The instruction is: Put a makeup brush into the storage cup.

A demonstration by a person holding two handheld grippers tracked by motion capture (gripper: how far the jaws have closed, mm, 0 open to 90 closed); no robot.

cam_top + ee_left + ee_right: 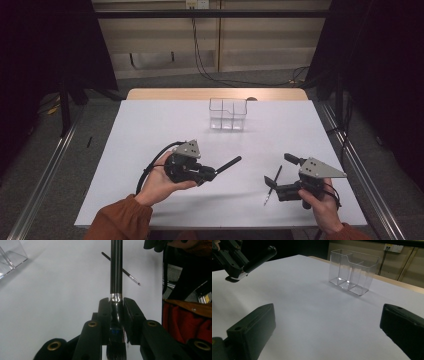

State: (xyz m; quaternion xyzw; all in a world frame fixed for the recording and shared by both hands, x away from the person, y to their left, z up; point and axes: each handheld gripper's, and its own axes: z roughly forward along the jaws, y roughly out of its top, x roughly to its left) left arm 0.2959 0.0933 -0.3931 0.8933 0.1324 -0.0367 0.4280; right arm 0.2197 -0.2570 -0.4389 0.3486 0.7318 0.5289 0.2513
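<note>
**Thick brush clamped, thin brush lying loose**

The left tongs [116, 305] grip a thick makeup brush [116, 267] at its ferrule, bristles toward the hand. The right tongs [327, 322] gape wide above the white surface [150, 130], just beside a thin brush [273, 184]. The clear organizer [353, 271] stands beyond, well apart.

High view overhead, facing forward; both gripper views low, close to the table [150, 125], sharing the clear organizer [353, 271].

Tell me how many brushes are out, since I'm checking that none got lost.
2. A thick black brush is clamped in the left gripper, above the white table. A thin brush lies on the table beside the right gripper, whose jaws are open.
</note>
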